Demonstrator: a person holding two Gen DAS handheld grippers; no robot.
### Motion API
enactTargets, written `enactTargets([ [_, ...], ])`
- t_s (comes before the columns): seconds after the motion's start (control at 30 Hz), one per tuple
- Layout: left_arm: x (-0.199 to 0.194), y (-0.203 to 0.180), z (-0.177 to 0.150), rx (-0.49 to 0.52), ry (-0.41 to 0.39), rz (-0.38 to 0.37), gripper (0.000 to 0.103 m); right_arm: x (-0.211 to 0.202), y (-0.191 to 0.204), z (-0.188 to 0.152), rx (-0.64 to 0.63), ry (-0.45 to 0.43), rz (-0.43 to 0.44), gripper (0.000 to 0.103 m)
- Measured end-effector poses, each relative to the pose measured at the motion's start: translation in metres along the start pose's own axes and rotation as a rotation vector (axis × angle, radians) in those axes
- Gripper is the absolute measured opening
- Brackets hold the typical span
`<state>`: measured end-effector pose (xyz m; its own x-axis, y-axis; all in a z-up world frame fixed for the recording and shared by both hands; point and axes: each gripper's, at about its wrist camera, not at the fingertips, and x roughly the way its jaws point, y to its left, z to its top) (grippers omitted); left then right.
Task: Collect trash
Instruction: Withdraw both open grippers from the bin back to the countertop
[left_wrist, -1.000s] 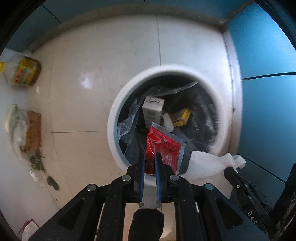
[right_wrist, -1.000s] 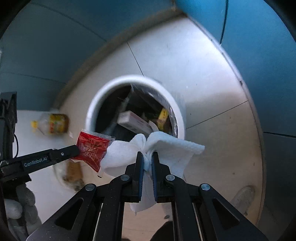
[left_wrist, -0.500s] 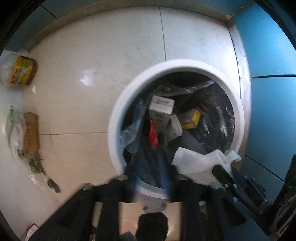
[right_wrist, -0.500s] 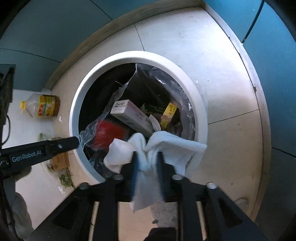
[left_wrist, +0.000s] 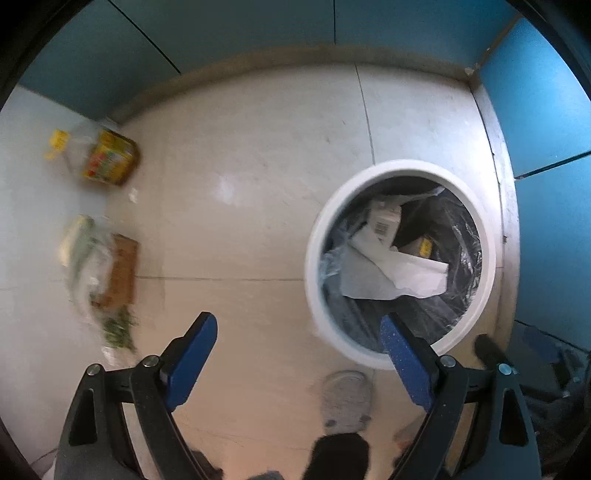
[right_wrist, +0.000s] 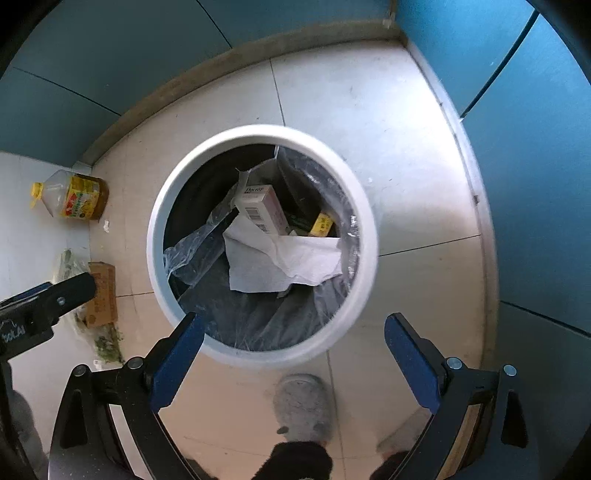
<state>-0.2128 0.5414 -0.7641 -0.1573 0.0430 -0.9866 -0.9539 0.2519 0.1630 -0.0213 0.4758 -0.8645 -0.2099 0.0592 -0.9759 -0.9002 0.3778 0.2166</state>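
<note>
A round white trash bin (right_wrist: 365, 236) with a clear liner stands on the floor below me. Inside lies a white paper towel (right_wrist: 280, 258) on top of a white carton (right_wrist: 262, 208) and a small yellow box (right_wrist: 322, 224). In the left wrist view the bin (left_wrist: 487, 258) sits to the right, with the towel (left_wrist: 399, 273) in it. My right gripper (right_wrist: 293, 325) hangs over the bin's near rim, jaws opening wide, nothing between them. My left gripper (left_wrist: 297, 334) is left of the bin above the floor, jaws also opening, empty. The red wrapper is hidden.
On the floor at left lie an oil bottle (right_wrist: 74, 197), a brown carton (right_wrist: 103, 299) and a bag of greens (left_wrist: 85, 258). Blue cabinet fronts (right_wrist: 535, 184) close in on the right and behind. A person's grey shoe (right_wrist: 301, 404) stands near the bin.
Both grippers opened: the red wrapper dropped from the left one and the paper towel from the right into the bin. The left gripper rose and shifted left of the bin.
</note>
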Motion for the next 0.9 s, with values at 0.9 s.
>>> enactTargets([
  [0.9, -0.348, 0.013, -0.126, 0.001, -0.224, -0.141, 0.09, -0.429, 0.01, -0.115, -0.056, -0.253, -0.057, 0.099],
])
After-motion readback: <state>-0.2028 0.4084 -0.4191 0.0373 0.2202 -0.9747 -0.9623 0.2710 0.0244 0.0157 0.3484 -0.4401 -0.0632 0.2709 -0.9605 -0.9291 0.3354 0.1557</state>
